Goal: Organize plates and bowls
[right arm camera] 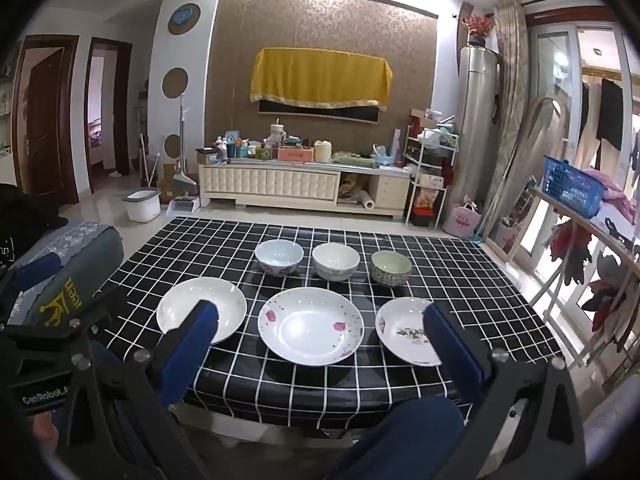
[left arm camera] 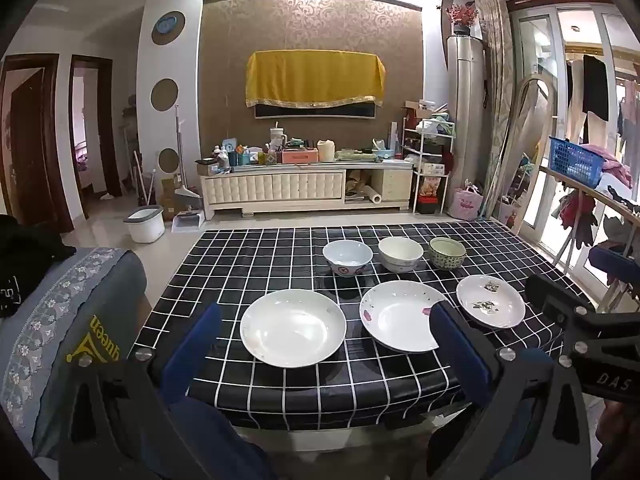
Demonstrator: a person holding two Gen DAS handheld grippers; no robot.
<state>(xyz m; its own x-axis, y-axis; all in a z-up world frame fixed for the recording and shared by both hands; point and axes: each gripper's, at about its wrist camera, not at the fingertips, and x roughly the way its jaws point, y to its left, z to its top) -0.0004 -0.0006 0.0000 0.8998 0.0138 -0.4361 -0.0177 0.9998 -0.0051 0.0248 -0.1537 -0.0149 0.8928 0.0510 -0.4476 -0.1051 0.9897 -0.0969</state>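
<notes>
Three plates lie in a row near the table's front edge: a plain white plate (left arm camera: 293, 333) (right arm camera: 202, 309), a pink-flowered plate (left arm camera: 400, 314) (right arm camera: 311, 325) and a smaller patterned plate (left arm camera: 490, 306) (right arm camera: 408, 330). Behind them stand three bowls: a pale blue bowl (left arm camera: 348, 258) (right arm camera: 279, 257), a white bowl (left arm camera: 401, 254) (right arm camera: 335, 261) and a green patterned bowl (left arm camera: 447, 253) (right arm camera: 391, 268). My left gripper (left arm camera: 324, 320) is open, held in the air before the table edge, nothing between its blue fingers. My right gripper (right arm camera: 320, 320) is likewise open and holds nothing.
The table wears a black cloth with a white grid (left arm camera: 256, 264) (right arm camera: 208, 248). A grey-blue covered sofa arm (left arm camera: 72, 312) sits at the left. A white bucket (left arm camera: 145, 224) stands on the floor beyond. A drying rack with a blue basket (right arm camera: 574, 186) is at the right.
</notes>
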